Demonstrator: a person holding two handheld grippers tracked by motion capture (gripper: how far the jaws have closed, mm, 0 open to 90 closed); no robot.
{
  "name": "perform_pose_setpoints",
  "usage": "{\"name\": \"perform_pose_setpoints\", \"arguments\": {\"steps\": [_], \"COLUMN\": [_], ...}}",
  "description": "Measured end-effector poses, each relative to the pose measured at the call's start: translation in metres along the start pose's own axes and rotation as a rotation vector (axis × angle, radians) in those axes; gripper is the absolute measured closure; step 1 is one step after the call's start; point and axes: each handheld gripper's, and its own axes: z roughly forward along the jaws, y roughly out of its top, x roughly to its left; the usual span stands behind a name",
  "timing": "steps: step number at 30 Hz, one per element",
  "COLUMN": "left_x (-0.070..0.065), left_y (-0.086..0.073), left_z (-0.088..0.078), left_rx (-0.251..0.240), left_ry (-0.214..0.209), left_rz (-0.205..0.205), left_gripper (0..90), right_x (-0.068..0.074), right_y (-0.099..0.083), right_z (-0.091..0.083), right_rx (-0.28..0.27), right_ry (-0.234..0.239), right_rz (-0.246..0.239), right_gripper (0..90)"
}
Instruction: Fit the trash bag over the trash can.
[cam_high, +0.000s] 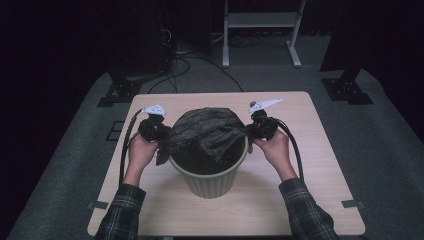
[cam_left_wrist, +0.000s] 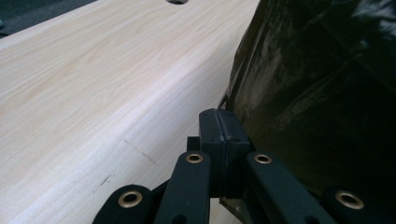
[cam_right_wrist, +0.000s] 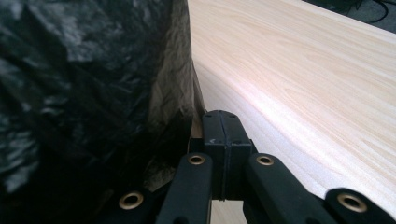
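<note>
A pale green ribbed bin (cam_high: 210, 182) stands mid-table. Over its mouth a black plastic bag (cam_high: 207, 127) is stretched, bulging upward. At the bag's left edge is my left gripper (cam_high: 159, 131), and my right gripper (cam_high: 248, 131) is at its right edge, each in a hand level with the bin's rim. In the left gripper view the jaws (cam_left_wrist: 218, 114) are pressed together with a thin fold of the bag (cam_left_wrist: 317, 93) pinched at their tip. Seen from the right gripper, those jaws (cam_right_wrist: 221, 116) are likewise shut, tight against the crinkled bag (cam_right_wrist: 70, 93).
The light wooden table (cam_high: 300, 165) has bare room on both sides of the bin and in front of it. Beyond its far edge are a white frame (cam_high: 262, 22), dark stands and cables on the grey floor.
</note>
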Motion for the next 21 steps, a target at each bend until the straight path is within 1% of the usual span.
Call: {"name": "perform_pose_setpoints", "arguments": {"steps": [1,2,3,4,5,6,9,10,11,13,15,17,19,21], "left_x": [0.000,0.001,0.001,0.001,0.002,0.002,0.002,0.001,0.001,0.001,0.001,0.001,0.001,0.000], "left_y": [0.000,0.000,0.000,0.000,0.000,0.000,0.000,0.000,0.000,0.000,0.000,0.000,0.001,0.001], "left_z": [-0.001,-0.002,-0.003,-0.003,-0.004,-0.005,-0.008,-0.009,-0.010,-0.011,-0.011,-0.011,-0.011,-0.010], "left_rx": [-0.001,-0.007,-0.008,-0.012,-0.010,-0.011,-0.019,-0.021,-0.021,-0.025,-0.022,-0.023,-0.024,-0.021], "left_ry": [0.001,-0.001,-0.002,0.000,0.000,0.000,-0.002,-0.002,-0.001,-0.003,-0.005,-0.007,-0.011,-0.012], "left_rz": [0.000,-0.004,-0.004,-0.008,-0.007,-0.008,-0.009,-0.009,-0.006,-0.011,-0.010,-0.010,-0.011,-0.013], "left_gripper": [89.8,89.8,89.8,89.8,89.8,89.7,89.8,89.8,89.8,89.7,89.8,89.8,89.8,89.7], "right_x": [0.001,0.001,0.001,0.001,0.002,0.001,0.002,0.002,0.004,0.007,0.014,0.020,0.026,0.033], "right_y": [0.001,0.001,0.002,0.003,0.005,0.006,0.011,0.012,0.014,0.018,0.024,0.028,0.033,0.038], "right_z": [-0.001,-0.003,-0.007,-0.011,-0.016,-0.021,-0.038,-0.044,-0.050,-0.060,-0.070,-0.077,-0.083,-0.084], "right_rx": [0.000,-0.002,-0.008,-0.019,-0.028,-0.035,-0.056,-0.065,-0.082,-0.098,-0.119,-0.144,-0.166,-0.183], "right_ry": [-0.012,-0.031,-0.028,-0.035,-0.047,-0.048,-0.068,-0.070,-0.076,-0.067,-0.071,-0.068,-0.040,-0.013], "right_rz": [-0.001,-0.001,0.001,0.000,-0.002,-0.003,-0.017,-0.014,-0.019,-0.024,-0.046,-0.057,-0.068,-0.086], "right_gripper": [80.4,79.3,78.4,76.1,75.9,75.0,70.5,67.8,67.4,64.5,62.4,60.5,59.0,56.6]}}
